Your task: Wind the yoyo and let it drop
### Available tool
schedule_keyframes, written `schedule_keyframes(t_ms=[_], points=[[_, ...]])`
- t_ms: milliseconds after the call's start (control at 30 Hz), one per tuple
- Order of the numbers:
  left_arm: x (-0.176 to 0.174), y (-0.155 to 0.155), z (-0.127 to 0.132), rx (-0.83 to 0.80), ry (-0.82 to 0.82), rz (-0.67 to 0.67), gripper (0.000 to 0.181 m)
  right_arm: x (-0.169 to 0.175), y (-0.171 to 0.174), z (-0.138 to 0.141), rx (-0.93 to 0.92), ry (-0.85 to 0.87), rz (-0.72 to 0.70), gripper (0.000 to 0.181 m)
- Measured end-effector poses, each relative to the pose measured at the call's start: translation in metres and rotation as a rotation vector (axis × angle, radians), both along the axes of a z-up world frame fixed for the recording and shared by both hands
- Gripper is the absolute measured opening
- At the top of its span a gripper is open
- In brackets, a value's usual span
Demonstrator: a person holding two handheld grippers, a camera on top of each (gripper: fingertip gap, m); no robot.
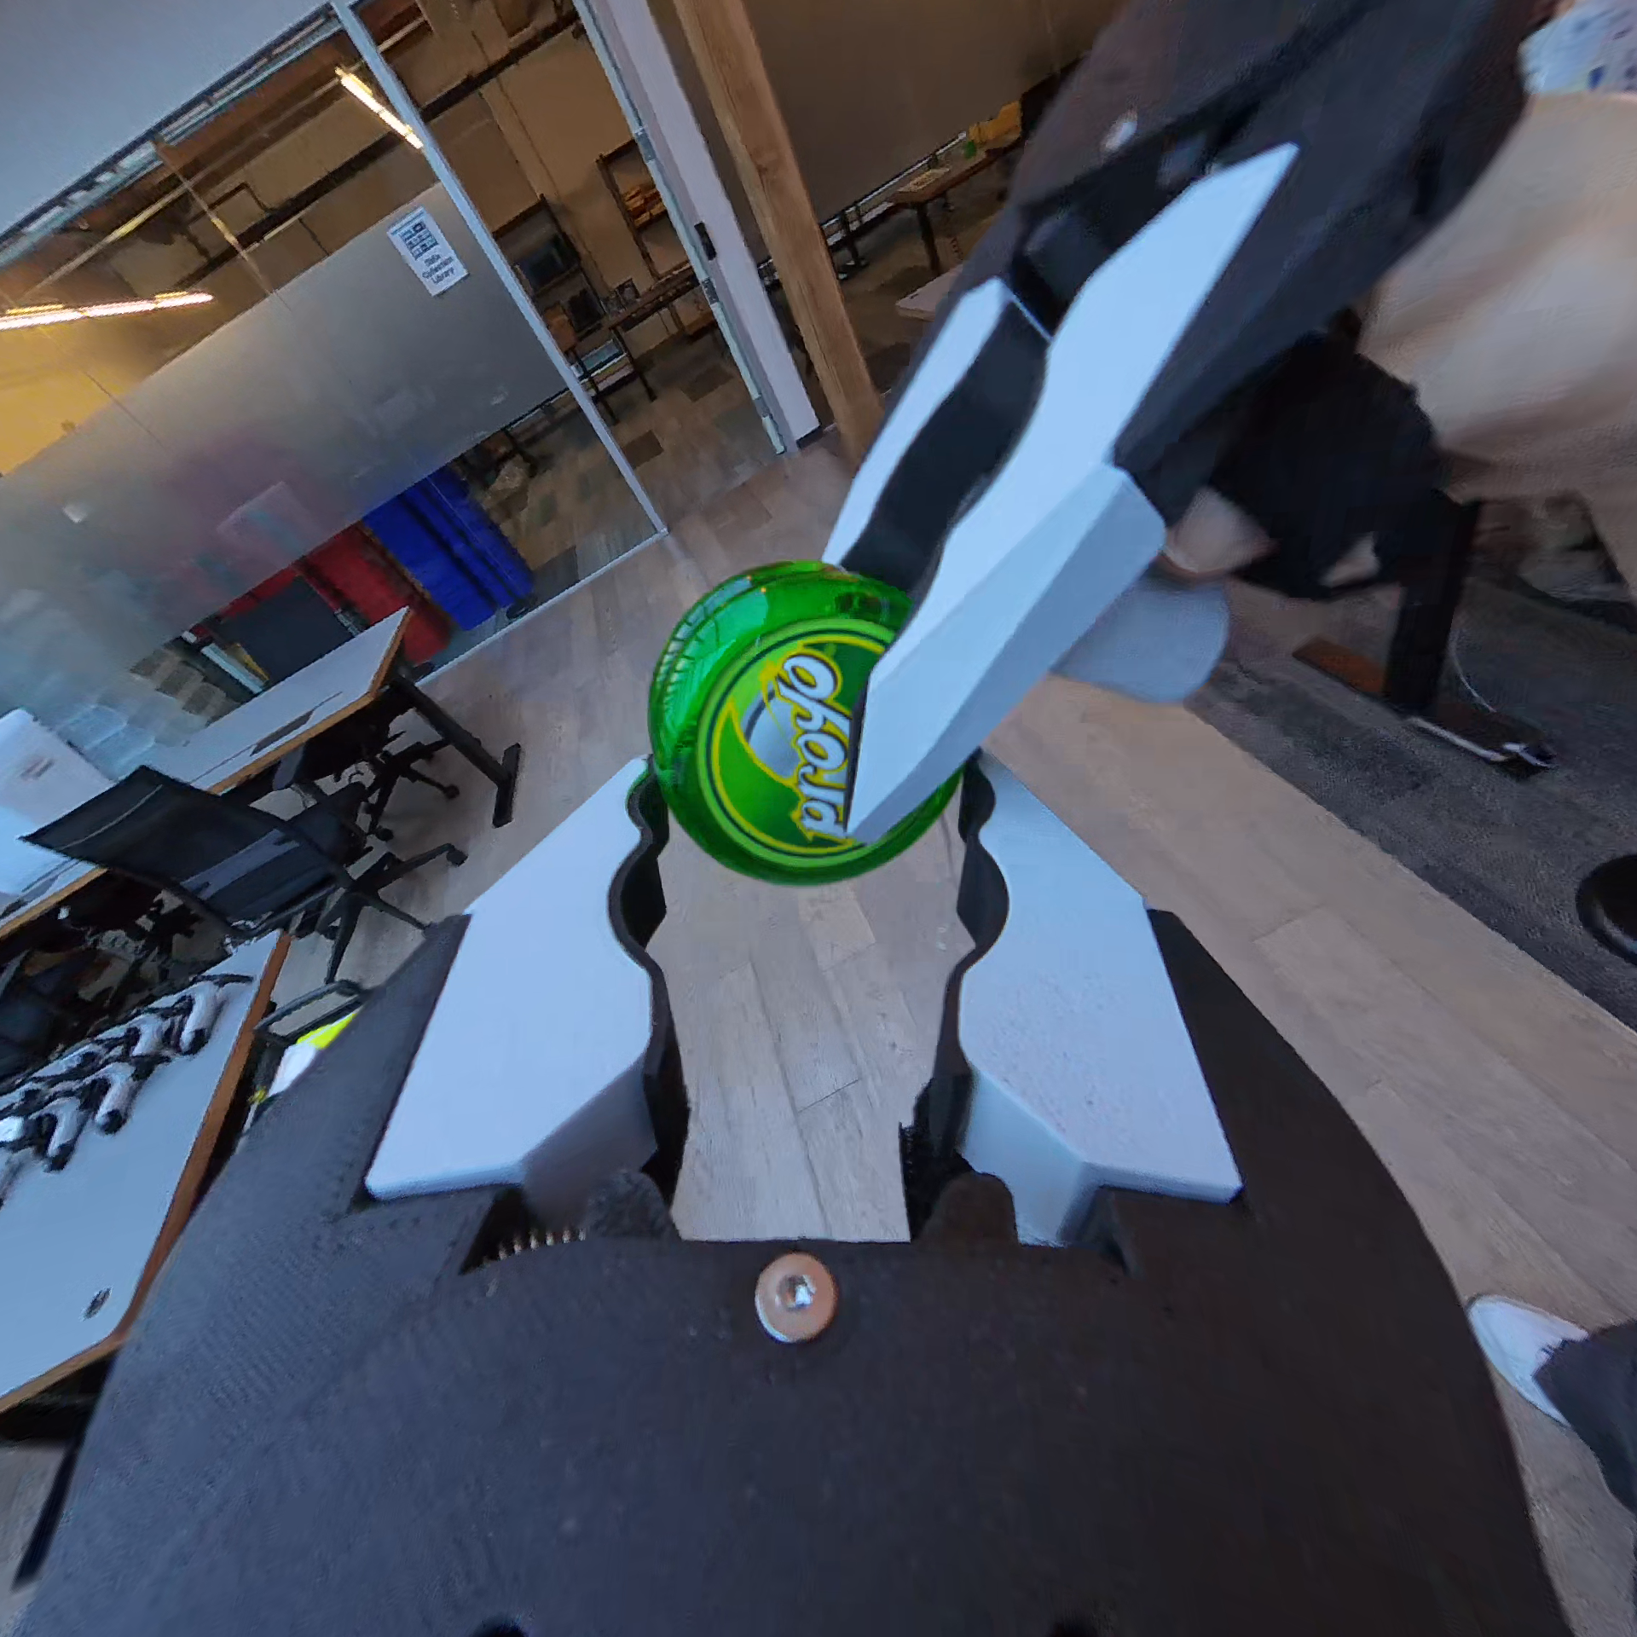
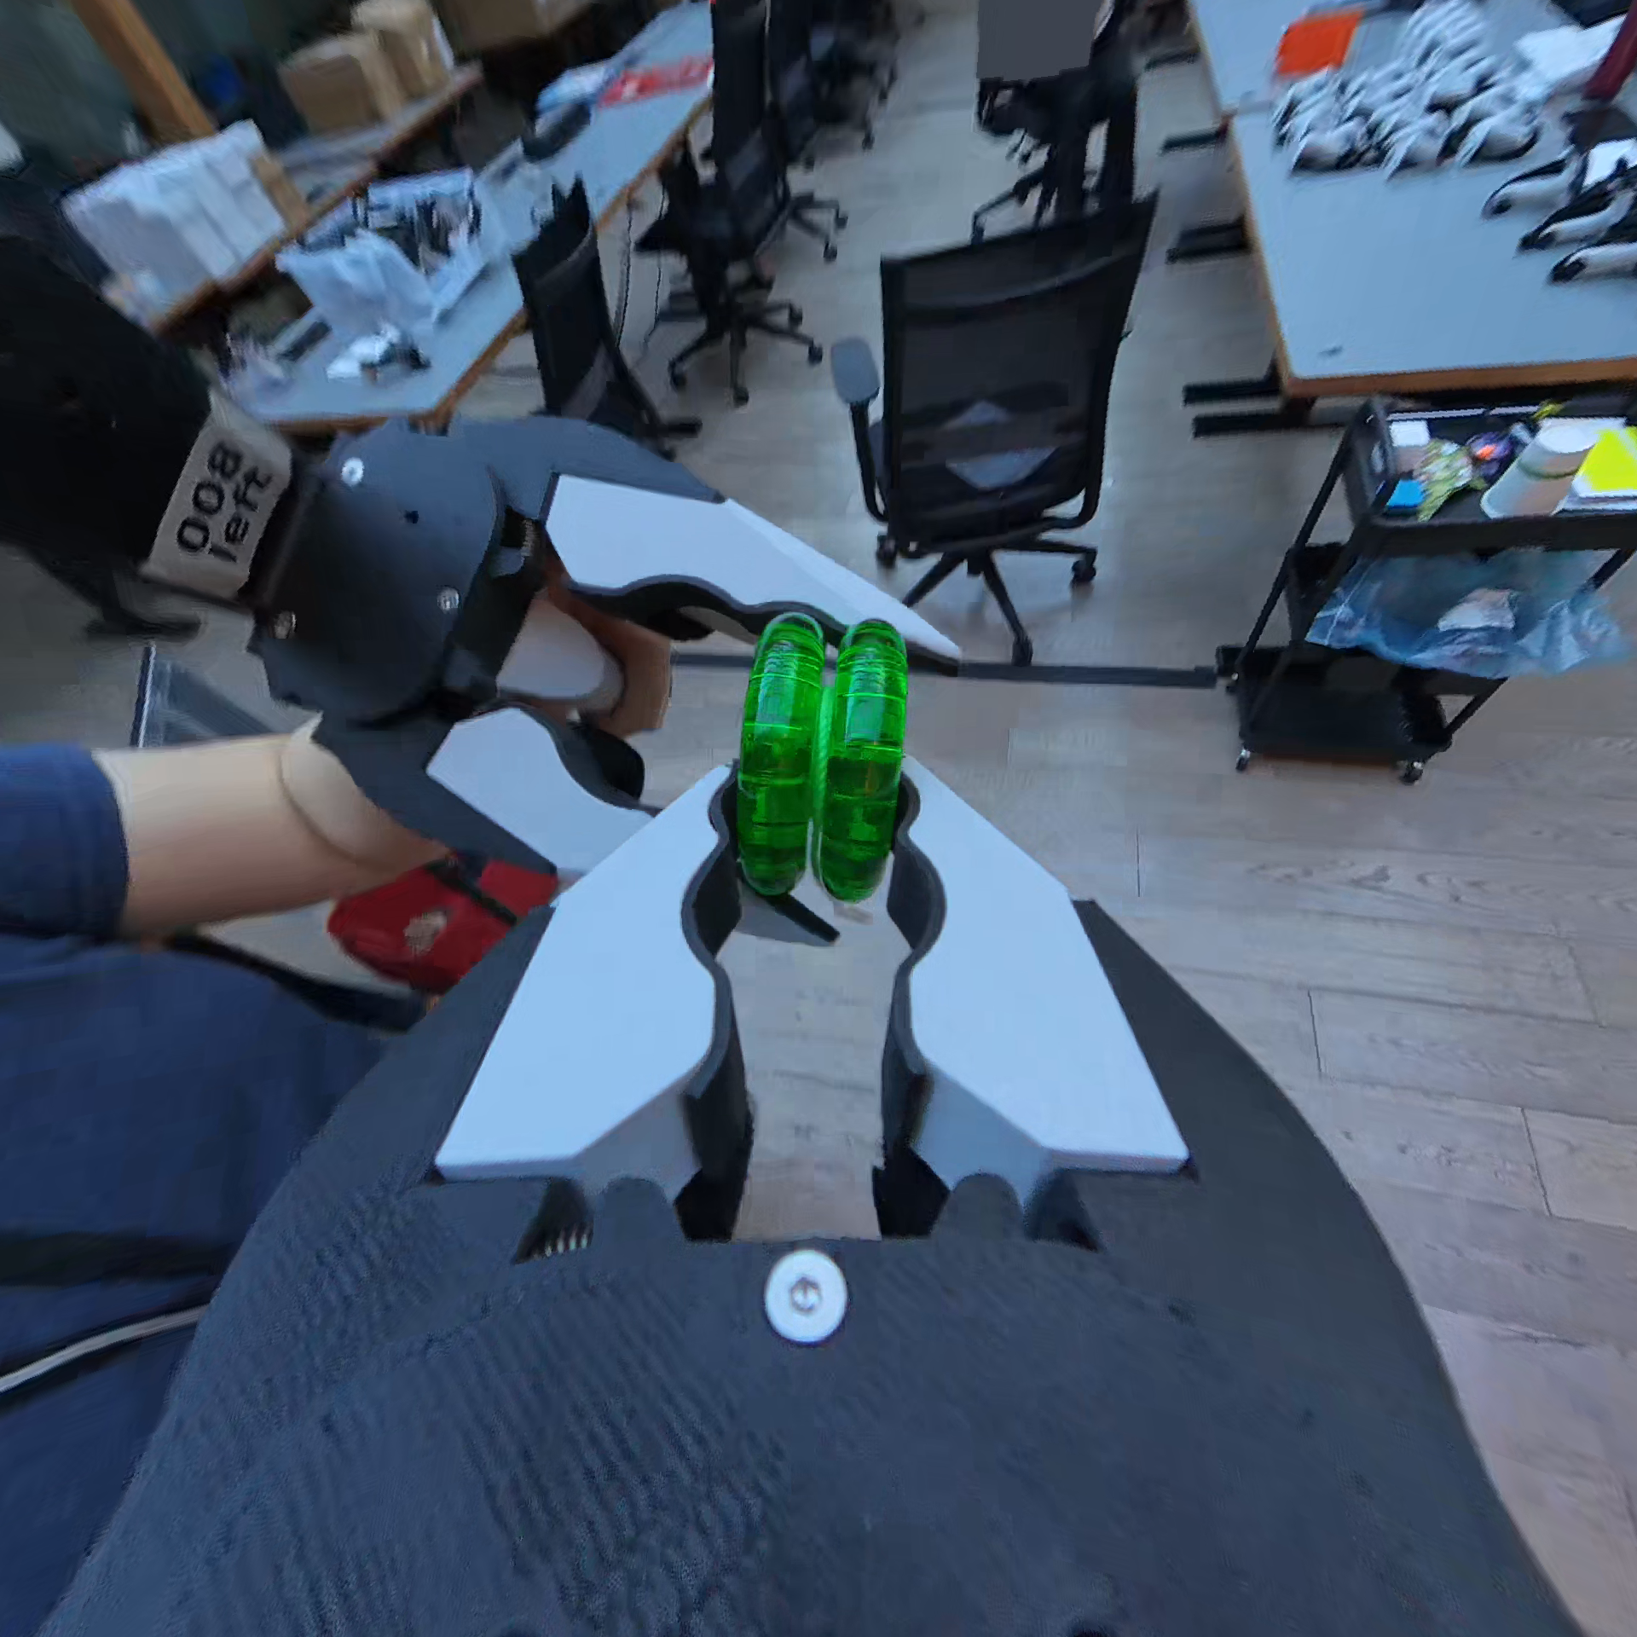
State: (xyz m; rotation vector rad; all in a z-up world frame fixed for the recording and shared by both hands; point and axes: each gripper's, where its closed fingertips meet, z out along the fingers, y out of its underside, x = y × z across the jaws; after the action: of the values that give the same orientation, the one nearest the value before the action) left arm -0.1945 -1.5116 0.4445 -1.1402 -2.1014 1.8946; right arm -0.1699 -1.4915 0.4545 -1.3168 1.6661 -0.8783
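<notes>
**Yoyo held up, drop still to come**

The right gripper [image 2: 819, 819] clamps the green yoyo [image 2: 822, 757] across its two faces, high above the wood floor [image 2: 1240, 930]. The left gripper [image 1: 810, 779] stands wide, tips straddling its rim from 6 o'clock. No loose string shows, so winding looks about finished; the release remains.
</notes>
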Motion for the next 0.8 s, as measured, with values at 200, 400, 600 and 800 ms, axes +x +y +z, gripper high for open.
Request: schedule_keyframes(t_ms=[200, 400, 600, 800], points=[[-0.006, 0.044, 0.015, 0.206, 0.099, -0.397, 0.05, -0.031, 0.031, 0.01, -0.1, 0.434, 0.292, 0.028], [-0.02, 0.071, 0.03, 0.207, -0.02, -0.588, 0.05, -0.046, 0.042, 0.011, -0.257, 0.75, 0.359, 0.028], [-0.028, 0.066, 0.037, 0.161, -0.036, -0.556, 0.031, -0.044, 0.046, 0.01, -0.317, 0.914, 0.367, 0.028], [-0.012, 0.062, 0.057, 0.111, 0.203, -0.548, 0.03, -0.03, 0.036, 0.038, -0.414, 0.777, 0.316, 0.031]])
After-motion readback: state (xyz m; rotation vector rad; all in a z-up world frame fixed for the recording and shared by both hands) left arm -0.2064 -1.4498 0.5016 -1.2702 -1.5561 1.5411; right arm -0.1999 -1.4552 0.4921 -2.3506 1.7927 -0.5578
